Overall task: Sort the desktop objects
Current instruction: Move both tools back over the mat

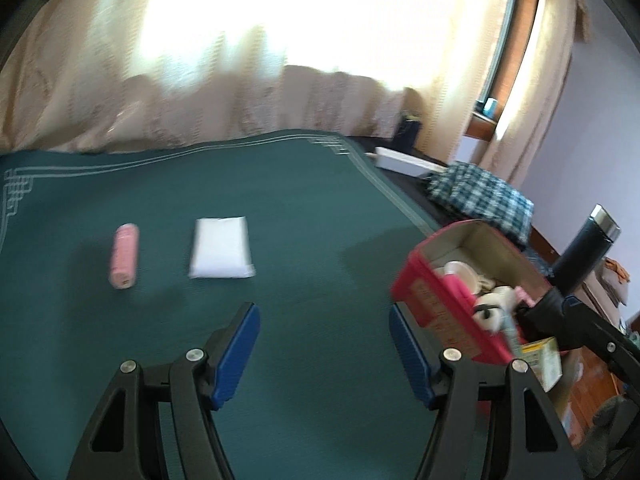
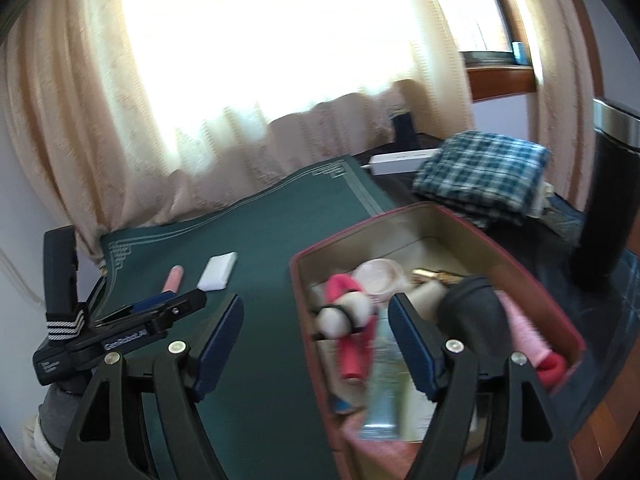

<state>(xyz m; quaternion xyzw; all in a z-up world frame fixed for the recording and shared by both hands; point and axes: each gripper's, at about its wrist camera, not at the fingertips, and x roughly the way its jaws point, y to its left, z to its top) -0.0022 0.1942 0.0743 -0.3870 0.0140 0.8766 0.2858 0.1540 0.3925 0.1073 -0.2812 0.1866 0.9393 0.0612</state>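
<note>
A pink cylinder [image 1: 125, 255] and a white tissue pack [image 1: 221, 253] lie side by side on the green mat [image 1: 304, 208]. My left gripper [image 1: 324, 354] is open and empty above the mat, short of both. A red box [image 1: 448, 312] full of small items stands at its right. In the right wrist view the red box [image 2: 400, 220] holds several items, among them a pink tube [image 2: 352, 344] and a clear bottle [image 2: 384, 392]. My right gripper [image 2: 316, 346] is open and empty over the box's left wall. The left gripper [image 2: 160, 312], pink cylinder [image 2: 174, 277] and tissue pack [image 2: 218, 271] show at left.
A folded plaid cloth [image 1: 480, 196] [image 2: 480, 172] and a white flat box [image 2: 400, 162] lie beyond the mat's far right corner. A tall black flask [image 2: 608, 200] [image 1: 584, 252] stands right of the red box. Curtains hang behind the table.
</note>
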